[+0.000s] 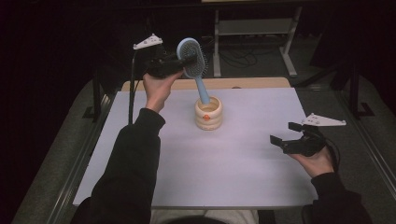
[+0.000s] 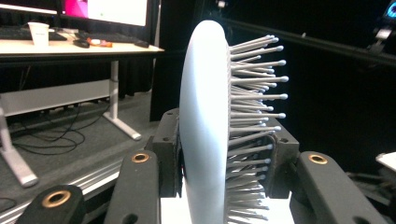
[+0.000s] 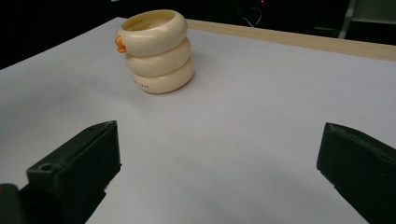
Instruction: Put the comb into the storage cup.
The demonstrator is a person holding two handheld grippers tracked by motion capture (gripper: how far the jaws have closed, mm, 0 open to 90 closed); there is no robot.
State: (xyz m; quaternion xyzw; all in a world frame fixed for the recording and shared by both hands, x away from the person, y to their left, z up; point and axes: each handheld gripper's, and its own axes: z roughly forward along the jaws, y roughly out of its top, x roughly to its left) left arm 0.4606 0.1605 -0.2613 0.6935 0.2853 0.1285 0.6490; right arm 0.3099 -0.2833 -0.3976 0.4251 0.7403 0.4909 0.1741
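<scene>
The left gripper (image 1: 187, 60) is clamped on the head of a pale blue hairbrush (image 1: 192, 58), one jaw on the smooth back and the other in among the bristles, as the left gripper view shows. The brush hangs tilted above the bench (image 1: 243, 154), its handle tip dipping into the mouth of a cream ringed cup (image 1: 208, 113) that stands near the middle of the bench. The step in hand looks like standing the brush in the cup. To do it well, the person should bring the handle closer to upright, keep it off the rim and lower it slowly, since a sideways push could tip the cup. The right gripper (image 1: 286, 135) hovers well apart at the right, jaws spread and empty; it could move in and steady the cup.
</scene>
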